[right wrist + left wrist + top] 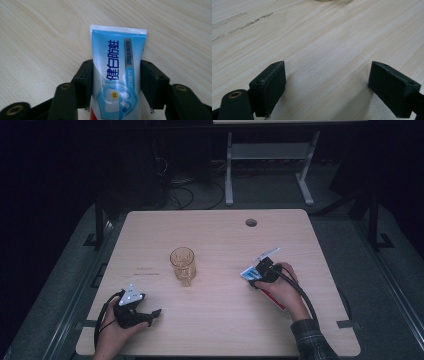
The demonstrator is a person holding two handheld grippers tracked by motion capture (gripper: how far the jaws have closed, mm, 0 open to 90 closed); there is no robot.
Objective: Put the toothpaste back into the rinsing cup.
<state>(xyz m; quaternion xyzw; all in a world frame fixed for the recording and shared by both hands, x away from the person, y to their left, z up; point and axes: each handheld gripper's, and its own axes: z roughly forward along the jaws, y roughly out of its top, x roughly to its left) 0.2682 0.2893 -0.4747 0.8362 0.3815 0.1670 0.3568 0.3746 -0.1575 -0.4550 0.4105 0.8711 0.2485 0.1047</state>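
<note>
While left tongs gape, right tongs clamp toothpaste tube.

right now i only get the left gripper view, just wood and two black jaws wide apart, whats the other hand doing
Observer: The right gripper has its jaws closed on both sides of a blue and white toothpaste tube.
Operator: is the tube up in the air or on the table
Observer: I cannot tell for sure. In the high view it sits low at the table's right side, crimped end pointing away from the person.
Operator: anything else on the table
Observer: An amber drinking glass stands upright near the middle, apart from both grippers.
Operator: where am i relative to it
Observer: Your left gripper is near the front left edge, the glass ahead and to its right.
</note>
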